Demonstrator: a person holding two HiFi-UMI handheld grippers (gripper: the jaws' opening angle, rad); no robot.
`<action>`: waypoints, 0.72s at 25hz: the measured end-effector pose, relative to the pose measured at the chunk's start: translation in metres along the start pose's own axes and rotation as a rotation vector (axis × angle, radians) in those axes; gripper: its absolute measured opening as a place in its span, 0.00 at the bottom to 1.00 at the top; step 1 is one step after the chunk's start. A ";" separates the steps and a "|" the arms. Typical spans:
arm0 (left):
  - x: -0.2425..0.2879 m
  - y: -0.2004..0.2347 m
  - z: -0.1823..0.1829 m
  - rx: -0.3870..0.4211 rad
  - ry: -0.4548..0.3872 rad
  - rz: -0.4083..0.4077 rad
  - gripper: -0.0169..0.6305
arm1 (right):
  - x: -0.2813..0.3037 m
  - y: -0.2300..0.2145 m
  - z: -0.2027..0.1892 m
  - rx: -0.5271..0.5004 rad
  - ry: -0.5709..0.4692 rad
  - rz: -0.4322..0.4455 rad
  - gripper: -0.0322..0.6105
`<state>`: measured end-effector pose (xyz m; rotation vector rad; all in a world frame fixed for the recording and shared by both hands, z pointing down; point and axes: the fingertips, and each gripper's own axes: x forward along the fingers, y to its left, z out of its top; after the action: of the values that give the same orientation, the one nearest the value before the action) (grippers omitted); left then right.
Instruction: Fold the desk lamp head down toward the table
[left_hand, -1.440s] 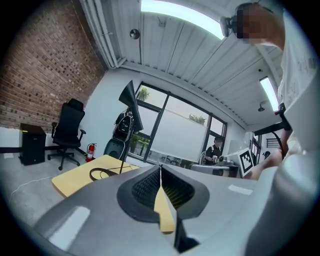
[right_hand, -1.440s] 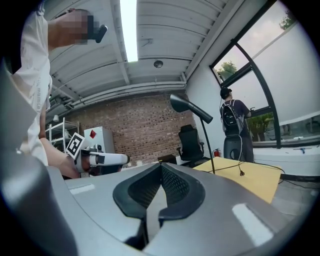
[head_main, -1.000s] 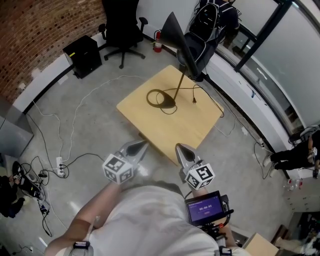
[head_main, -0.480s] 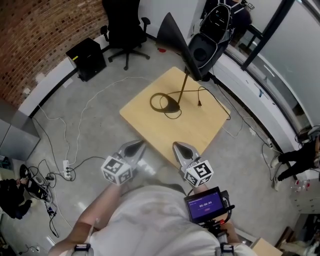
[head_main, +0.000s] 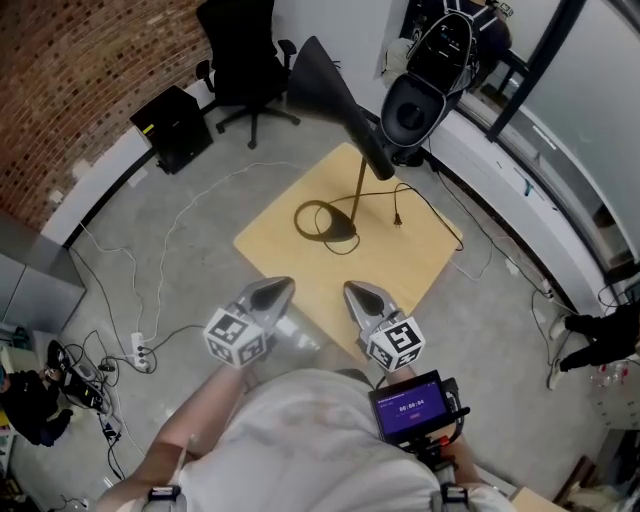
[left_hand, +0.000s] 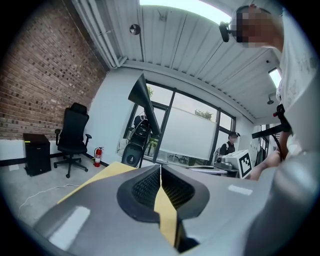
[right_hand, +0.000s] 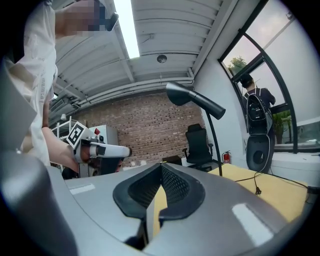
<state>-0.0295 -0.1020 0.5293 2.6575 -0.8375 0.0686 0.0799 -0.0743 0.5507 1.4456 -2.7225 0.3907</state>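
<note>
Head view: desk lamp stands mid-tabletop, head raised high on its stem, cord coiled by the base. Left gripper and right gripper hover at the near edge, well apart from the lamp.

Left gripper view: jaws pressed together w/ nothing between (lamp head up against the window).

Right gripper view: jaws together too, empty; lamp's stem upright ahead, plug lying on the tabletop.

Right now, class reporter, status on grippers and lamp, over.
Left gripper and right gripper shut, empty. Desk lamp head up, untouched. Cord looped by its base on the table; nothing blocking.
</note>
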 end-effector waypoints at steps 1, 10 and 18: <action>0.006 0.001 0.002 0.004 0.001 0.000 0.04 | 0.001 -0.005 0.002 -0.002 0.000 0.000 0.07; 0.053 -0.006 0.011 0.023 0.017 -0.018 0.04 | 0.007 -0.055 0.015 -0.020 -0.003 -0.008 0.07; 0.071 -0.003 0.016 0.036 0.024 -0.022 0.04 | 0.013 -0.075 0.021 -0.032 0.000 -0.019 0.07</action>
<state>0.0303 -0.1442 0.5240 2.6930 -0.8072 0.1108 0.1356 -0.1302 0.5480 1.4625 -2.6993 0.3448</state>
